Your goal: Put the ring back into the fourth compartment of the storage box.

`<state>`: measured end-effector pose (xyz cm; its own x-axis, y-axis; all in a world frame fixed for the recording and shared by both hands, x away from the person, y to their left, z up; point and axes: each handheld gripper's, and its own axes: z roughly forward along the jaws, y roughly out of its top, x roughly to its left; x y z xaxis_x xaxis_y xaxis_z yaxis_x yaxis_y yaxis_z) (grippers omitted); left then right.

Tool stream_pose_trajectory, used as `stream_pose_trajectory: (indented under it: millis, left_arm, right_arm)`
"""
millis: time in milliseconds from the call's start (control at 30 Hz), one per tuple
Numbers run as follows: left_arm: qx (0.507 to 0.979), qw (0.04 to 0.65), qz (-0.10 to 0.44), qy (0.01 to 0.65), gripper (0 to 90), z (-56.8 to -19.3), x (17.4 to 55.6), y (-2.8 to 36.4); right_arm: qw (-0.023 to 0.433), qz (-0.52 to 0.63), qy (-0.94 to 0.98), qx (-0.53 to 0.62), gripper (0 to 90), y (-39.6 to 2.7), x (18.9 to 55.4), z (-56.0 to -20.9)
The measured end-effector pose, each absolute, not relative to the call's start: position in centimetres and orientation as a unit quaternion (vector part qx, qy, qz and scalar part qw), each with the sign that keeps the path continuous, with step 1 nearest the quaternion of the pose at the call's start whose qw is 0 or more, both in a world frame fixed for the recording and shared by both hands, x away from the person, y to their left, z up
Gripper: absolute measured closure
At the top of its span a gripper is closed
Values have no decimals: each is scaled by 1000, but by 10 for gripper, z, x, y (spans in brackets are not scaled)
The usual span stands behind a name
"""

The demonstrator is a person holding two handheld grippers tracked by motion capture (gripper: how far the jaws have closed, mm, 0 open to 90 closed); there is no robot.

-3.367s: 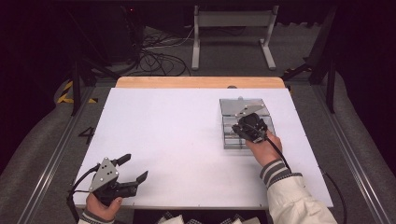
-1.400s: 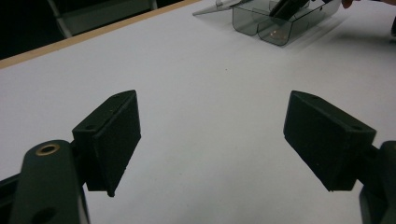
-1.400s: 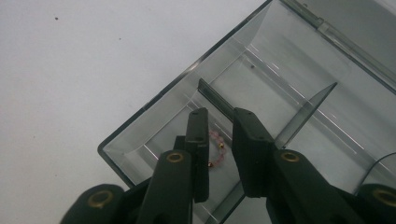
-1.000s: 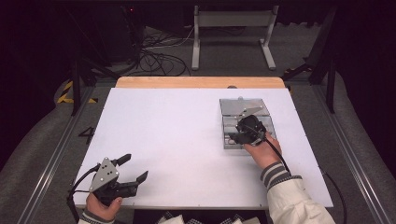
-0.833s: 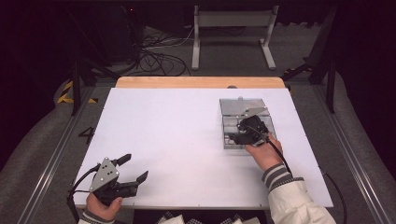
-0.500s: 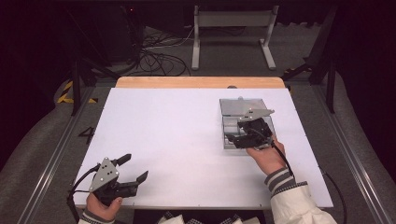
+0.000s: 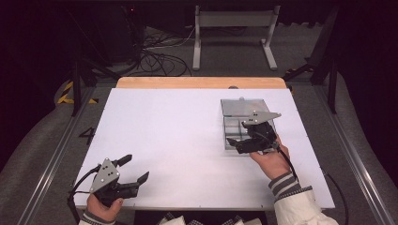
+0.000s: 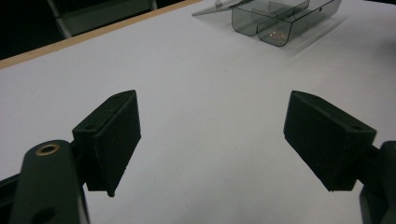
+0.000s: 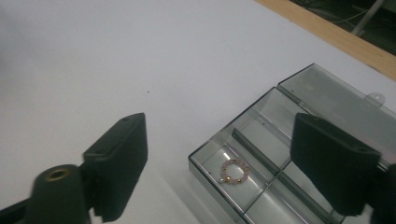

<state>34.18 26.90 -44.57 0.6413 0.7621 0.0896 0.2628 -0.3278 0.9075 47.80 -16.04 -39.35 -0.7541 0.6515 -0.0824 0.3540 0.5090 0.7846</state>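
From above, my right gripper (image 7: 237,143) has lifted back off the clear box (image 7: 234,110), its jaws just opened and empty; my left gripper (image 7: 136,169) idles released, near left. Right gripper view: the ring (image 9: 235,171) lies in the box's nearest compartment, so placing looks done.

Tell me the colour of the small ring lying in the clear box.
The ring is rose-gold with pinkish stones, seen best in the right gripper view, in a compartment of the box.
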Motion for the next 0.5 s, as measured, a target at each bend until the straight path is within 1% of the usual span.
stream_pose_trajectory:
  millis: [133, 200, 500]
  left_arm:
    - [772, 475, 263, 332, 195, -446, 342, 269]
    - [771, 476, 262, 332, 196, -446, 342, 269]
    - [771, 475, 263, 332, 195, -446, 342, 269]
  right_arm:
    - [193, 407, 846, 285, 49, -162, 474, -391]
    - [195, 413, 844, 281, 9, -163, 472, -391]
    - [196, 434, 837, 270, 5, -176, 458, -388]
